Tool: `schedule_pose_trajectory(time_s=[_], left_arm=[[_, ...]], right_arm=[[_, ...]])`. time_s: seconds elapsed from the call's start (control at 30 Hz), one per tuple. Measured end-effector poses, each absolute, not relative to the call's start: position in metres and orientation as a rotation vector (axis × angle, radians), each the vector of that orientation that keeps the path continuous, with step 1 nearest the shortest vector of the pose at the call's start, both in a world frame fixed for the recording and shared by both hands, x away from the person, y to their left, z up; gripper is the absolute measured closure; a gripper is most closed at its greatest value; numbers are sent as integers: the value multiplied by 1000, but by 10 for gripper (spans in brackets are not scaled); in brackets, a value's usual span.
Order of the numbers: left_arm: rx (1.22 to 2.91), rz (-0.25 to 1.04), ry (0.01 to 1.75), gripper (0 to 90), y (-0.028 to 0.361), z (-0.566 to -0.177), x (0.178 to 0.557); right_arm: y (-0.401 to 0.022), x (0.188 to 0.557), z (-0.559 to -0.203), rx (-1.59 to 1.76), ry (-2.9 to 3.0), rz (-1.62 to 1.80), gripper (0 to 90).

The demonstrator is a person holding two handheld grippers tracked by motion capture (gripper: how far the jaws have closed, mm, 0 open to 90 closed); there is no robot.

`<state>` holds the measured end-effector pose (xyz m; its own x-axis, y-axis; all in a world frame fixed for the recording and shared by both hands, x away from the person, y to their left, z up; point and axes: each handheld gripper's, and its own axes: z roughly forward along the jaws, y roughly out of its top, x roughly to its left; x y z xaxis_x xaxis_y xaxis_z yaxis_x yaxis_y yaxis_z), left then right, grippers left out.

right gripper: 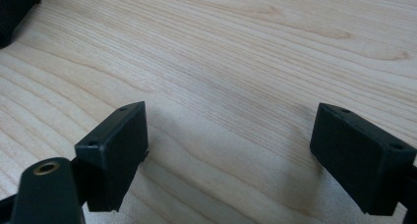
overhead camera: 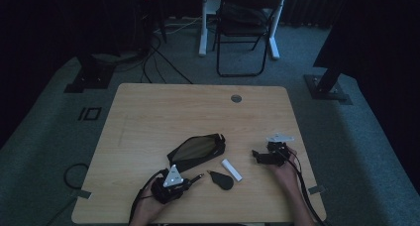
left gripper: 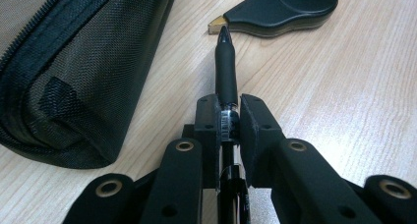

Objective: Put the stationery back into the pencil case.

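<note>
Left gripper view: black pen [left gripper: 226,67] beside zipped mesh pouch [left gripper: 74,71].

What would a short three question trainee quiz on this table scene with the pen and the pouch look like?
1. True or false: the left gripper is shut on the pen.
2. The right gripper has its jaws: A open, B clamped on the white stick?
3. Which thing lies just ahead of the pen tip in the left gripper view?

Key: 1 true. 2 A. 3 The flat black teardrop-shaped piece, beside the black mesh pouch.
</note>
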<state>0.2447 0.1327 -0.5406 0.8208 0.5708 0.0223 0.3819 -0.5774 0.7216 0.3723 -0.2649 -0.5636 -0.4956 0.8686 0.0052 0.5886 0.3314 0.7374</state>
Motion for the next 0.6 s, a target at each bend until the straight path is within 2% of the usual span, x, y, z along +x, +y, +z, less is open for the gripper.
schedule_pose_trajectory(time_s=[0.6], left_arm=[[2230,317,659,793,135,-529,240]], right_arm=[[-265,372,-564,1287,2211,977,143]])
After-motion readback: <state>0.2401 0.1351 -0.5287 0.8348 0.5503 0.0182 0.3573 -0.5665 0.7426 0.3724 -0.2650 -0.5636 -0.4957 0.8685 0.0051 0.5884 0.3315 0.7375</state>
